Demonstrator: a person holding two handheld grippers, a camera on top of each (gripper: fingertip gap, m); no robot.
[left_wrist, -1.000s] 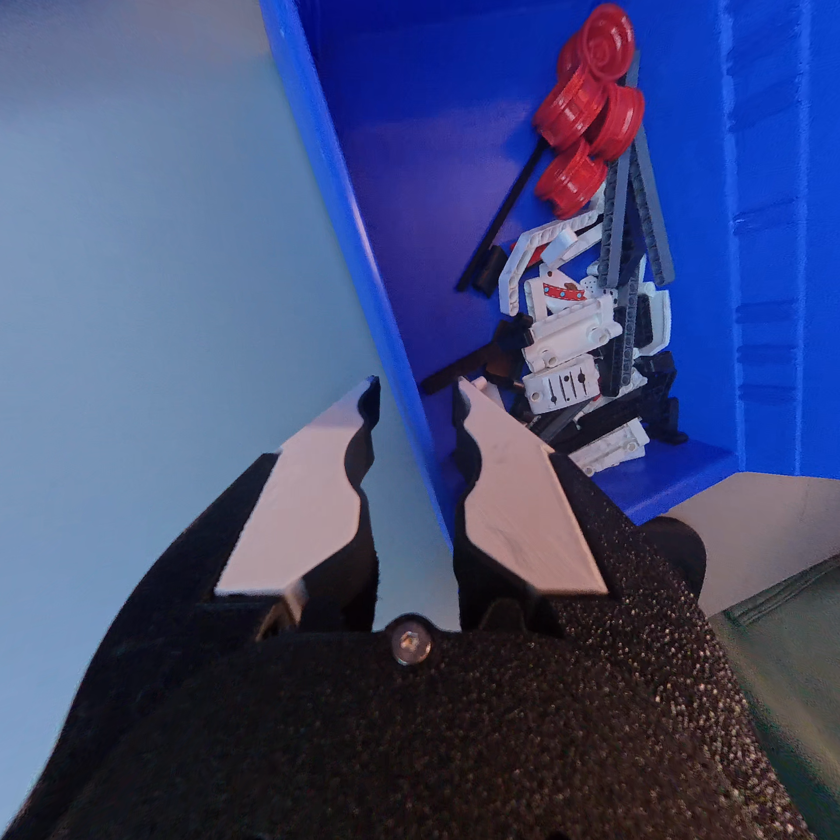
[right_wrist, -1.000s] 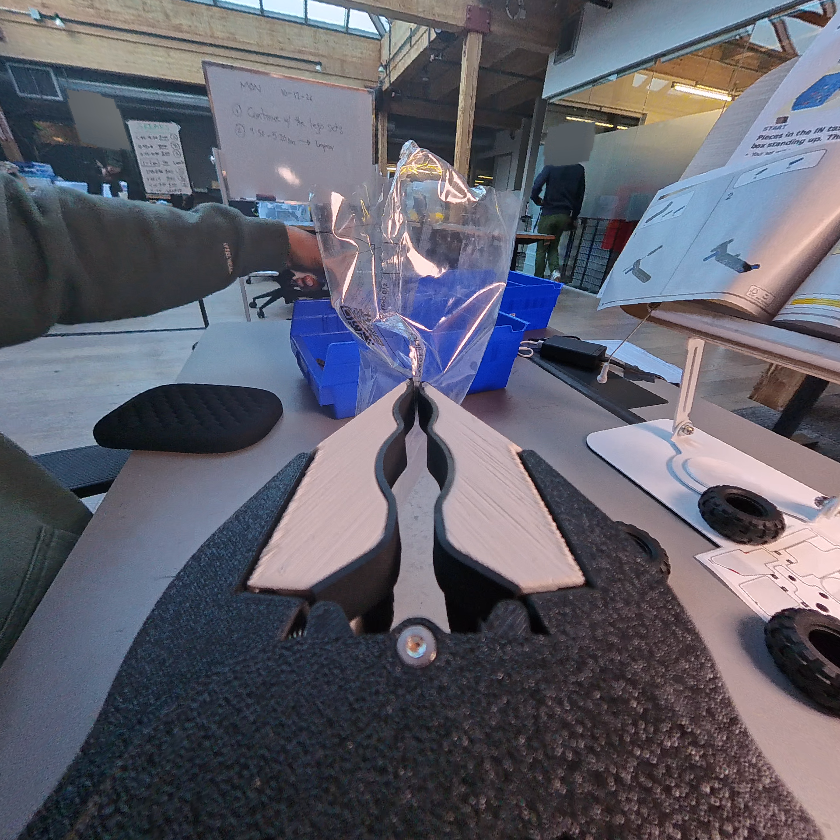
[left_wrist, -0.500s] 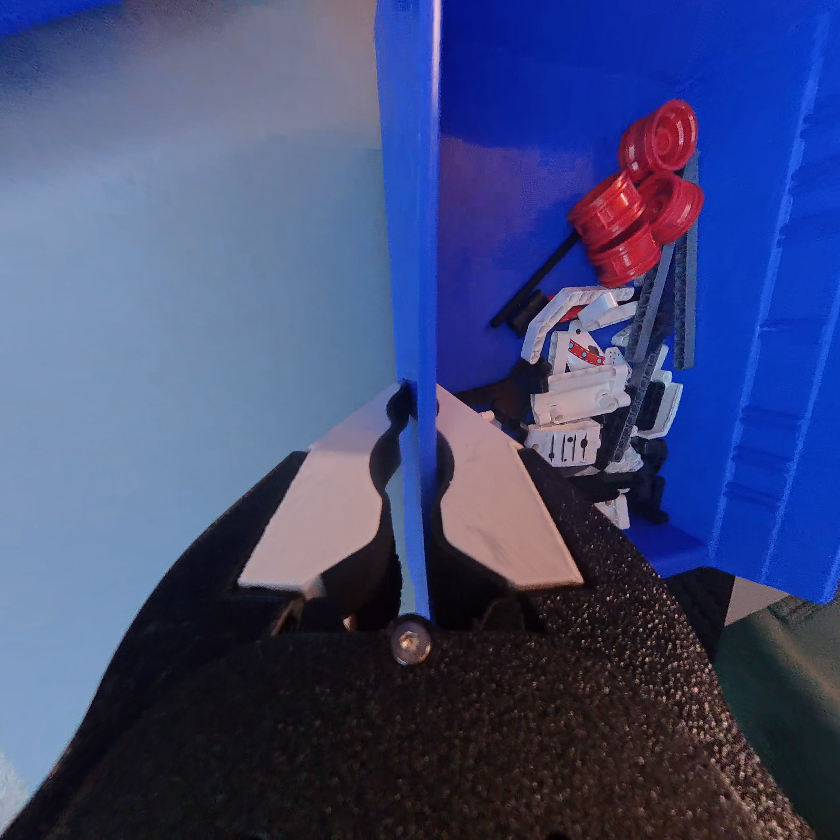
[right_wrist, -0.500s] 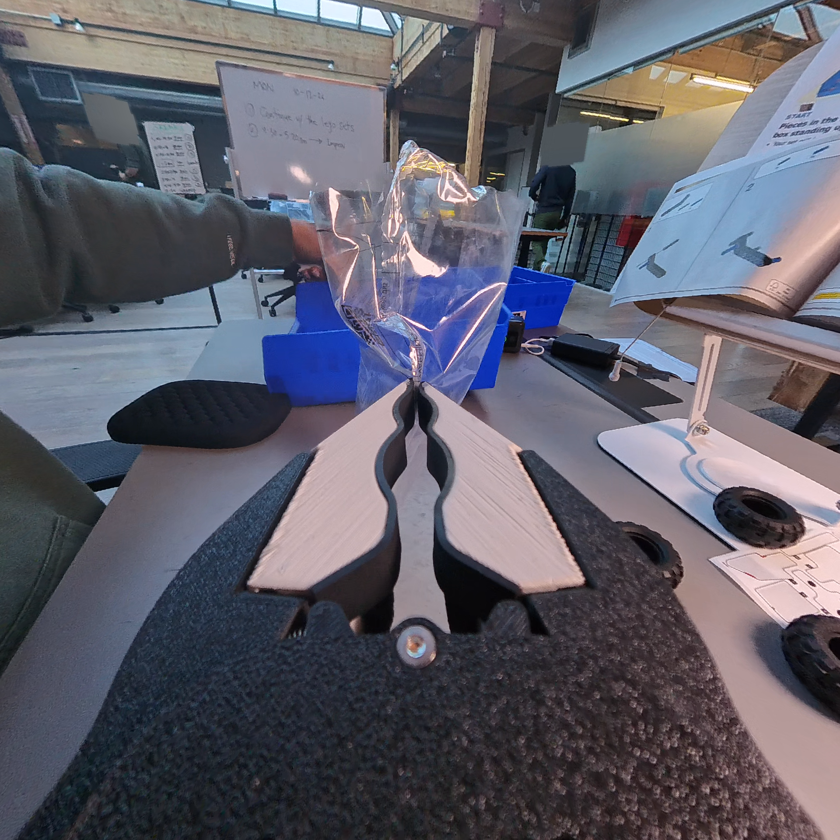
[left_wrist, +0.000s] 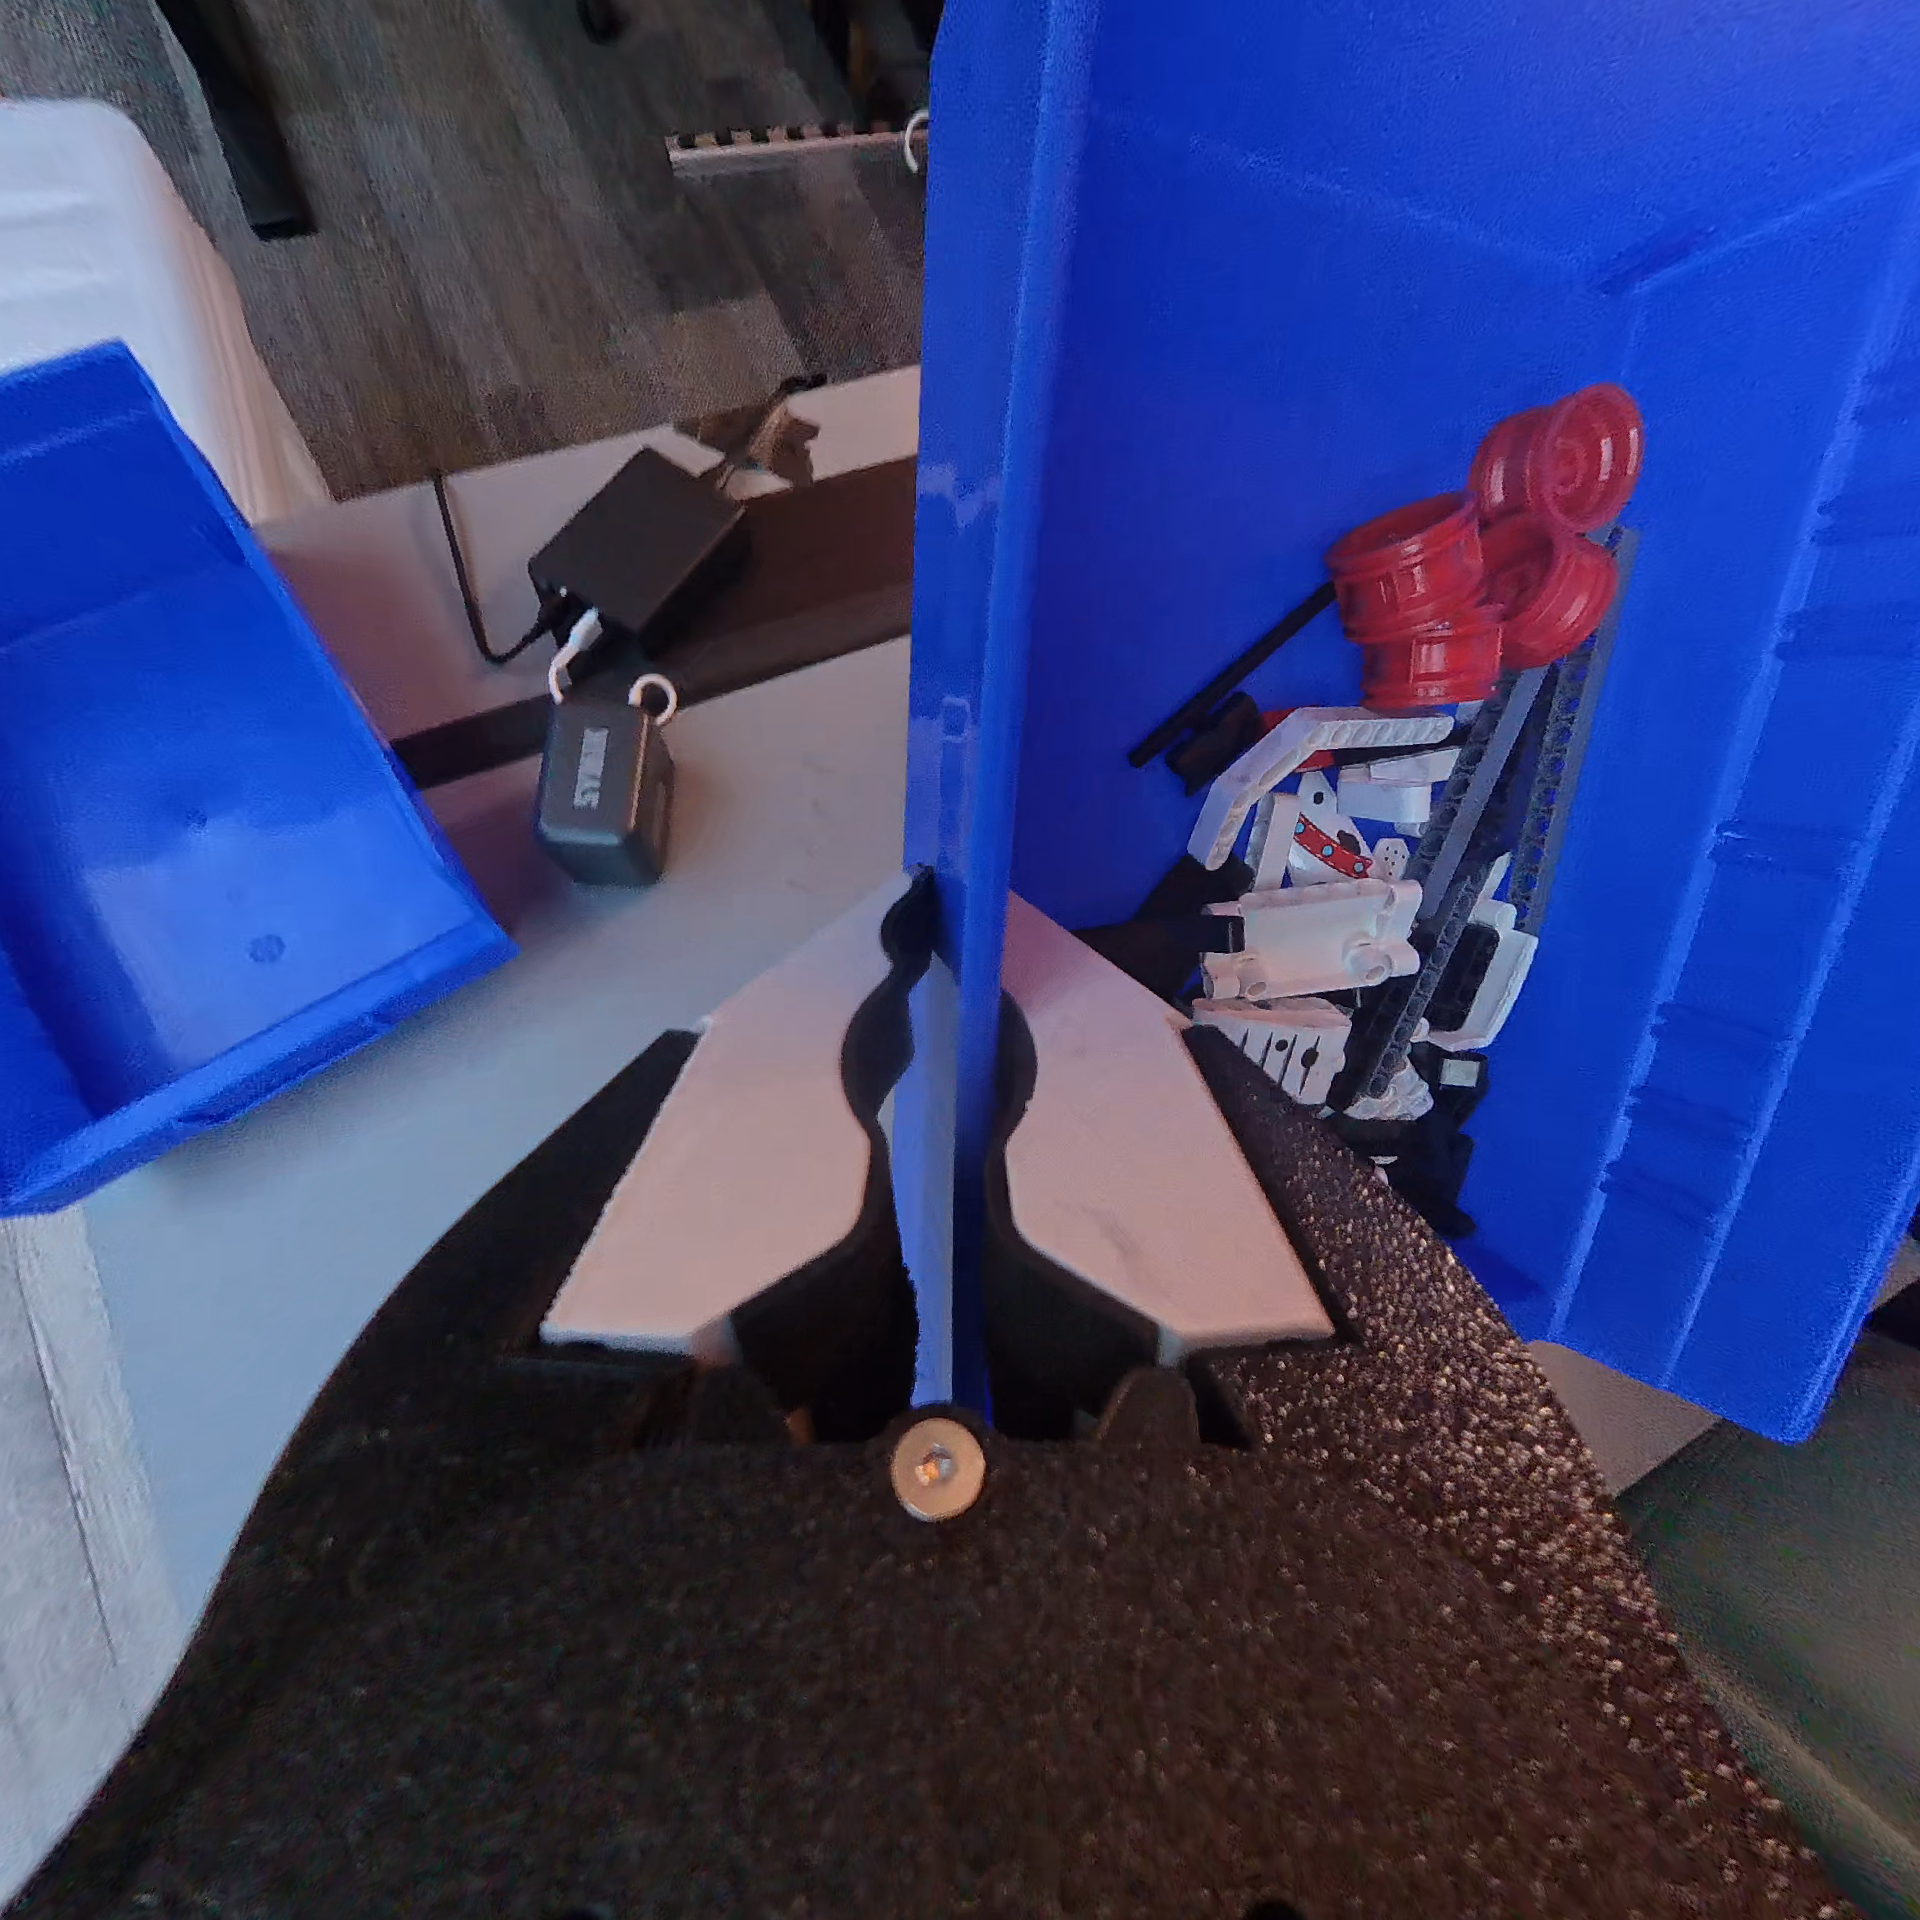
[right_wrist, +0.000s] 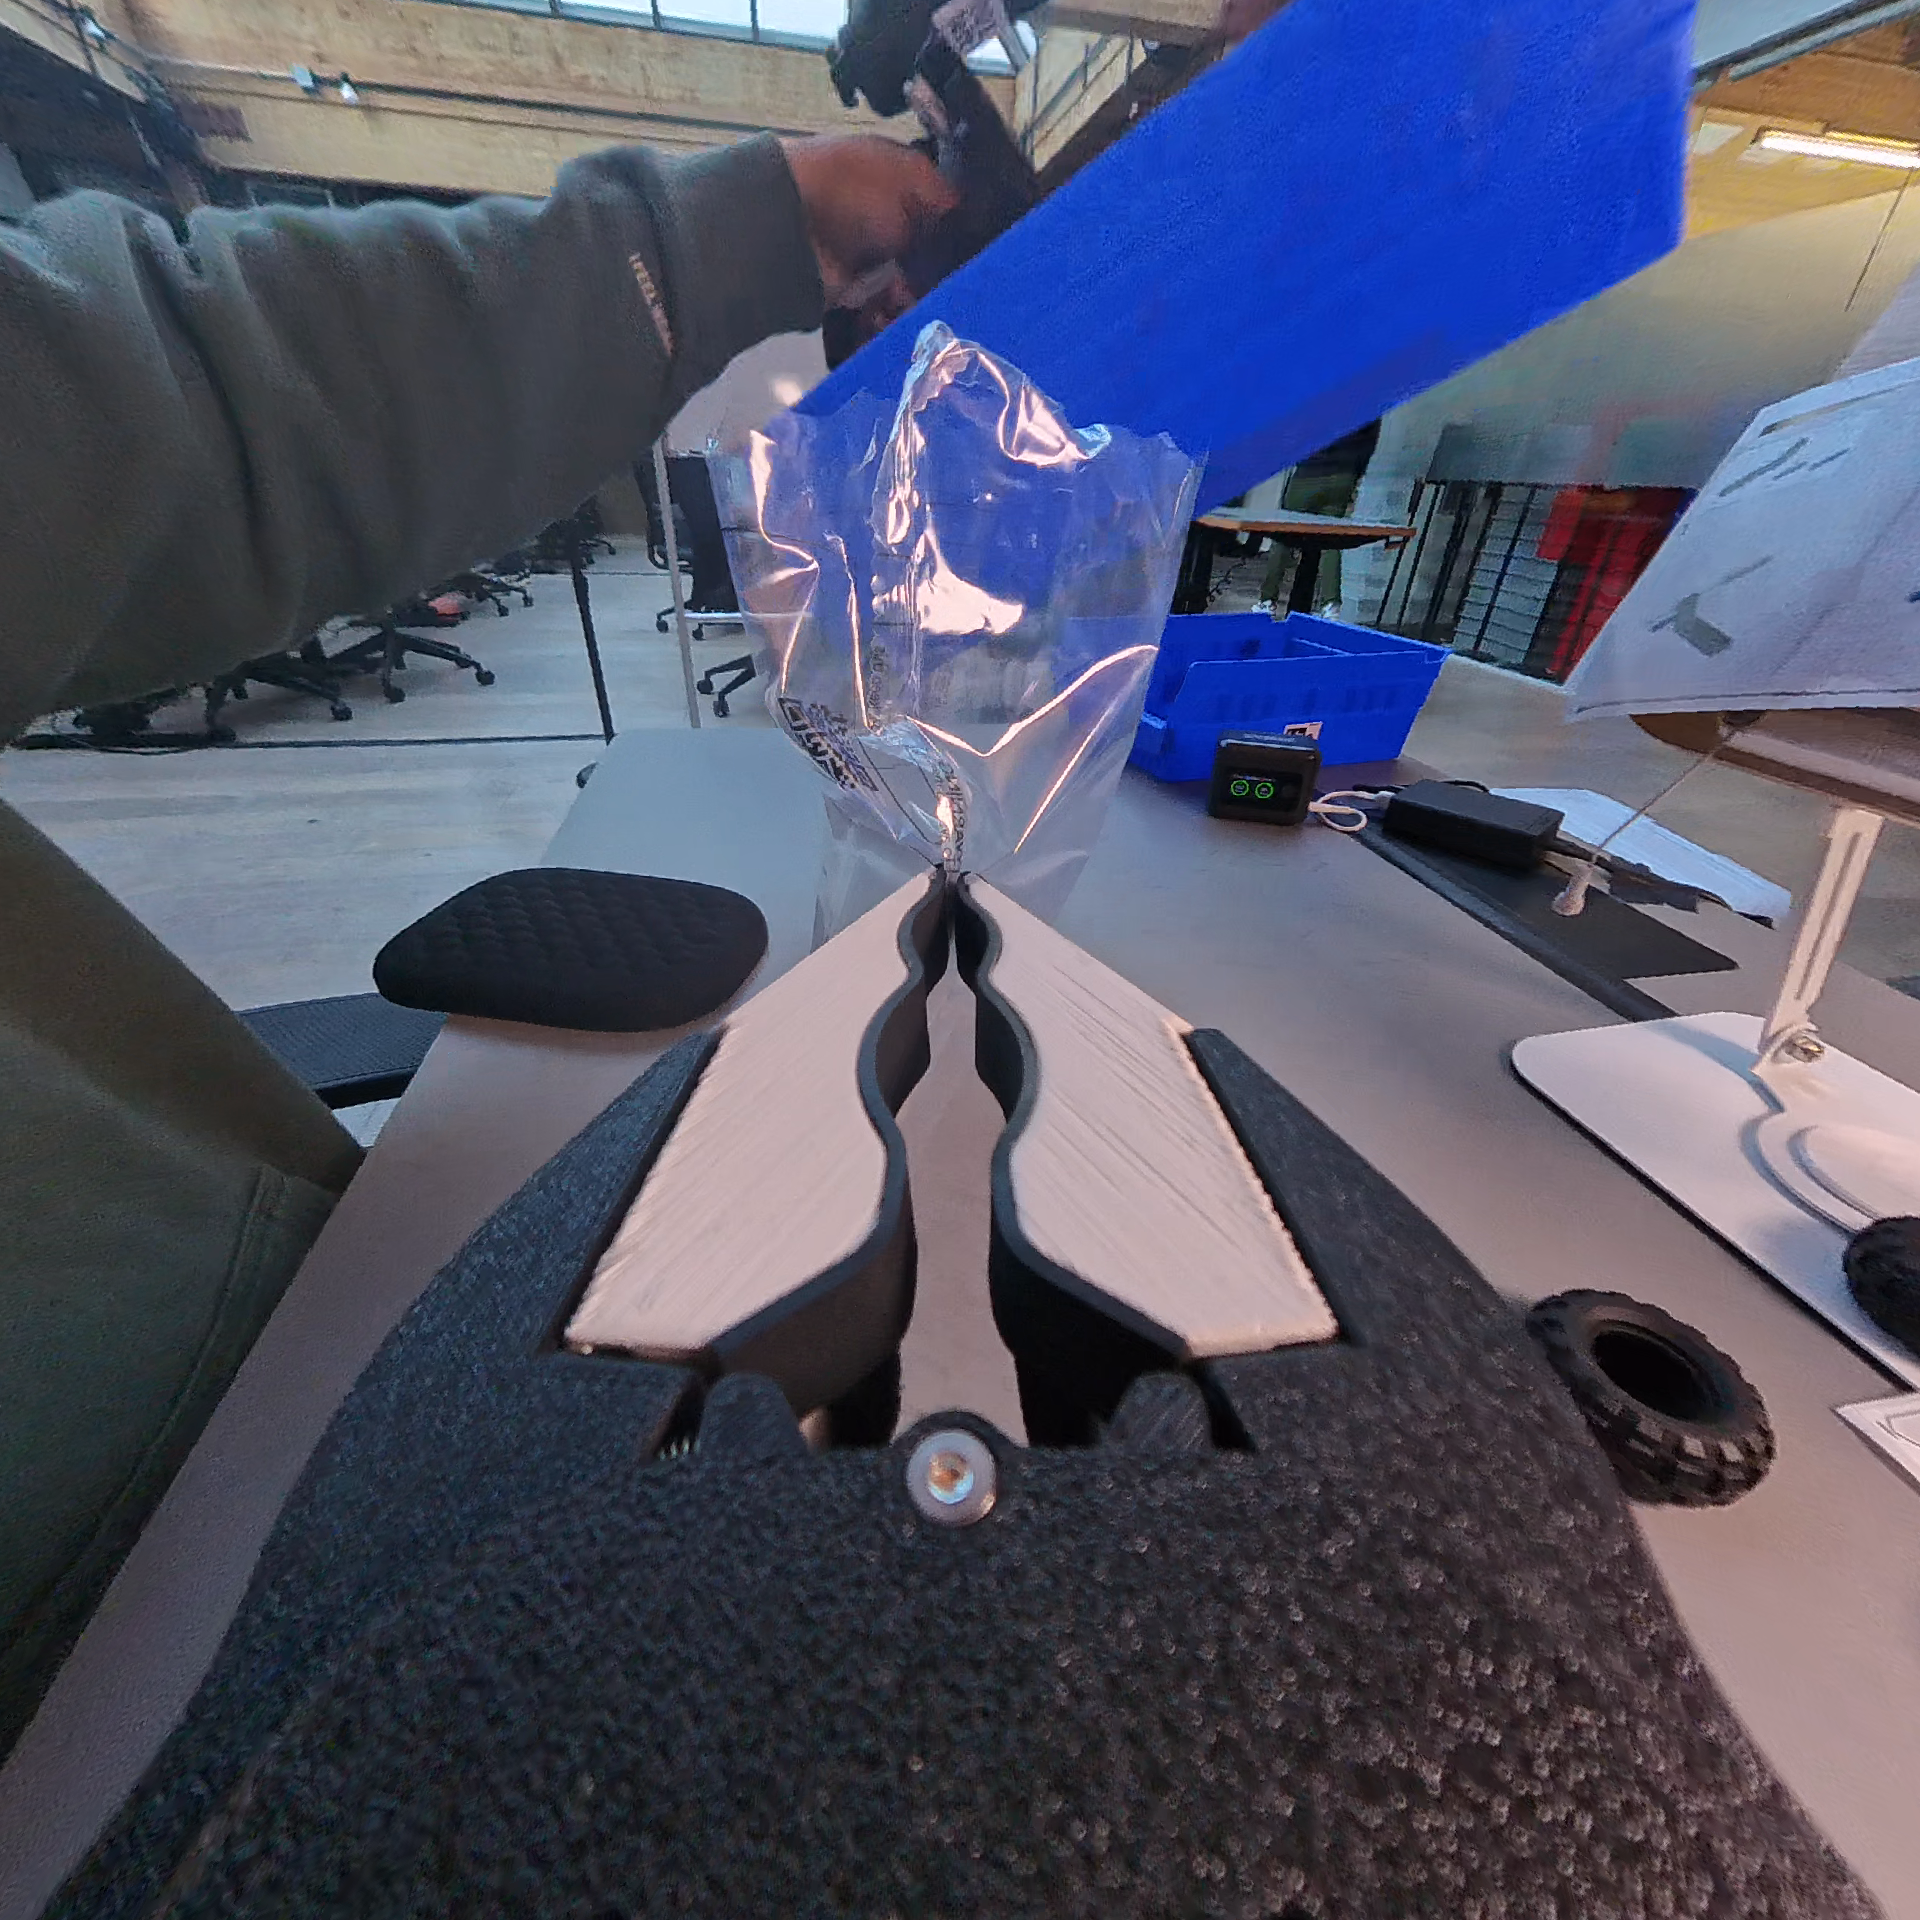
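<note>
Blue bin (left_wrist: 1299, 312) has gone from resting on the table (right_wrist: 1299, 987) to lifted and tipped above the clear bag (right_wrist: 956, 623). Left gripper (left_wrist: 951, 935) is clamped tight on the bin's side wall, w/ red wheels (left_wrist: 1475, 561) and white bits (left_wrist: 1309, 935) piled in its lower corner. Right gripper (right_wrist: 951, 883) is pinched closed on the bag's bottom, just under the bin. Second bin (right_wrist: 1288, 675) sits further back.

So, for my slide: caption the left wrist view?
Left gripper clamps the wall of a tilted blue bin holding toy building parts.

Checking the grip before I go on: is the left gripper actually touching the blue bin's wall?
Touching. In the left wrist view, the left gripper has both fingers pressed against the blue bin wall.
</note>
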